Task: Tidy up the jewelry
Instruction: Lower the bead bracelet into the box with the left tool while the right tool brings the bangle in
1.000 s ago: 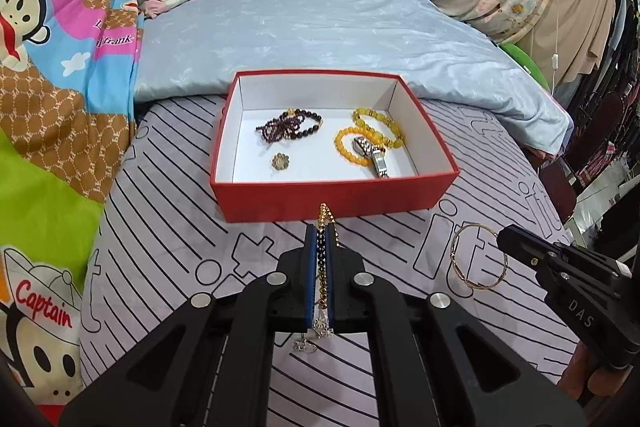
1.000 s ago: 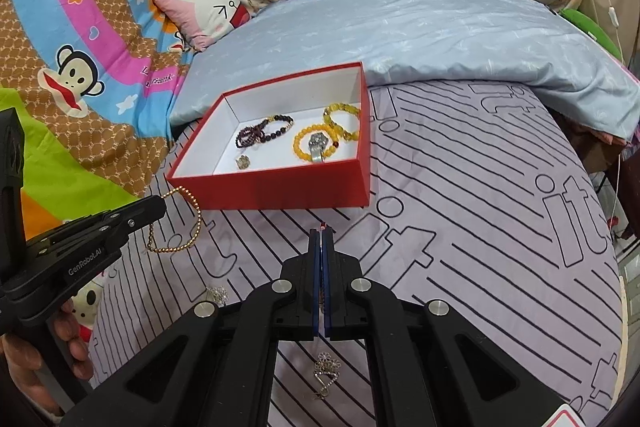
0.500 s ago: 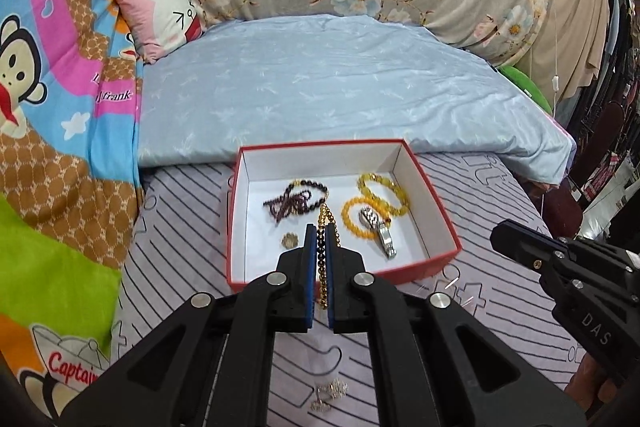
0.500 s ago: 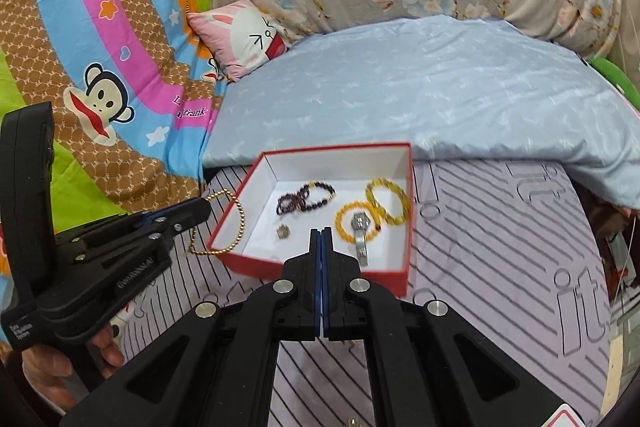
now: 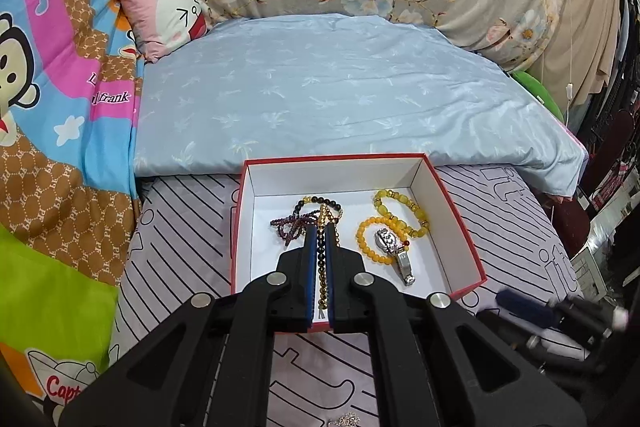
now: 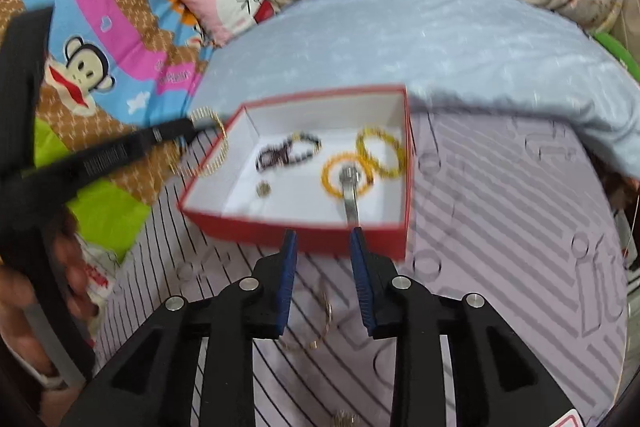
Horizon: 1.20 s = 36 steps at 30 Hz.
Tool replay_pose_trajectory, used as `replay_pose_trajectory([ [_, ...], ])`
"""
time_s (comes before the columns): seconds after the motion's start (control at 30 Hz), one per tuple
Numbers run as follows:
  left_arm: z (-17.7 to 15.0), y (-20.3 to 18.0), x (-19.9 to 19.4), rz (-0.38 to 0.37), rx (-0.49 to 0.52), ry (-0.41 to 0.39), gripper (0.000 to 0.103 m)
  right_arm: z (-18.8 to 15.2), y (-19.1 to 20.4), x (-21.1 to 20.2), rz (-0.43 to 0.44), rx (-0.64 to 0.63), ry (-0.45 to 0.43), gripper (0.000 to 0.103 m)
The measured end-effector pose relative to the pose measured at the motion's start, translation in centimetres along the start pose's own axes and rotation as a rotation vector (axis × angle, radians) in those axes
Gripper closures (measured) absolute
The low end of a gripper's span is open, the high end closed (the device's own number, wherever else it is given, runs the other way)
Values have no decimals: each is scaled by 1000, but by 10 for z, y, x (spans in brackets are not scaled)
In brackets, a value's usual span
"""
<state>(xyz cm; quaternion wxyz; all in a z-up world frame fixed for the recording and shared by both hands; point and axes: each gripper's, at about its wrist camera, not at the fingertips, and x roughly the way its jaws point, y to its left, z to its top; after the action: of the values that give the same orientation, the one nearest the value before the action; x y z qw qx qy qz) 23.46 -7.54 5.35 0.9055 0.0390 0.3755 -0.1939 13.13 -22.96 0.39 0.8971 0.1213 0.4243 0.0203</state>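
A red box point(image 5: 332, 158) with a white inside lies on the striped sheet. In it are a dark bead bracelet point(image 5: 316, 205), two yellow bead bracelets point(image 5: 400, 213), a silver watch point(image 5: 394, 255) and a small charm point(image 6: 263, 189). My left gripper point(image 5: 320, 227) is shut on a gold bead bracelet point(image 5: 320, 259) and hangs over the box's near part. In the right wrist view, that bracelet point(image 6: 221, 137) dangles from the left gripper point(image 6: 186, 127) at the box's left wall. My right gripper point(image 6: 323, 239) is opening with nothing between its pads. A thin gold bangle point(image 6: 322, 323) lies on the sheet below it.
A pale blue quilt point(image 5: 340, 87) lies behind the box, with a pink cushion point(image 5: 168, 11) and a cartoon blanket point(image 5: 48, 107) to the left. A small silver chain point(image 5: 348, 419) rests on the sheet near the bottom edge. A hand point(image 6: 24, 287) holds the left gripper.
The left gripper has carried the gold bead bracelet forward from in front of the box to over it. The right gripper, shut before, now has parted jaws and its view is blurred.
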Motion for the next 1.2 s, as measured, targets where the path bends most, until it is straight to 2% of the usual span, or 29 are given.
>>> replay_pose_trajectory([
  [0.17,-7,2,-2,-5,-13,10,100,-34,3,28,-21,-7,93,75],
  [0.4,-13,5,0,-1,-18,22,100,-44,6,53,-42,-25,143,80],
  [0.47,-13,8,1,2,-22,23,100,-46,5,57,-42,-25,152,83],
  [0.63,-15,11,5,4,-30,32,100,-45,7,64,-50,-28,166,100],
  [0.73,-16,12,6,5,-33,36,100,-45,6,64,-51,-22,165,101],
  [0.9,-18,13,8,3,-36,41,100,-35,6,46,-34,-5,110,101],
  [1.07,-20,11,9,-2,-39,47,100,-3,11,11,-11,-5,-6,101],
  [1.2,-21,9,9,-6,-38,50,100,21,12,-1,-19,-16,-61,101],
])
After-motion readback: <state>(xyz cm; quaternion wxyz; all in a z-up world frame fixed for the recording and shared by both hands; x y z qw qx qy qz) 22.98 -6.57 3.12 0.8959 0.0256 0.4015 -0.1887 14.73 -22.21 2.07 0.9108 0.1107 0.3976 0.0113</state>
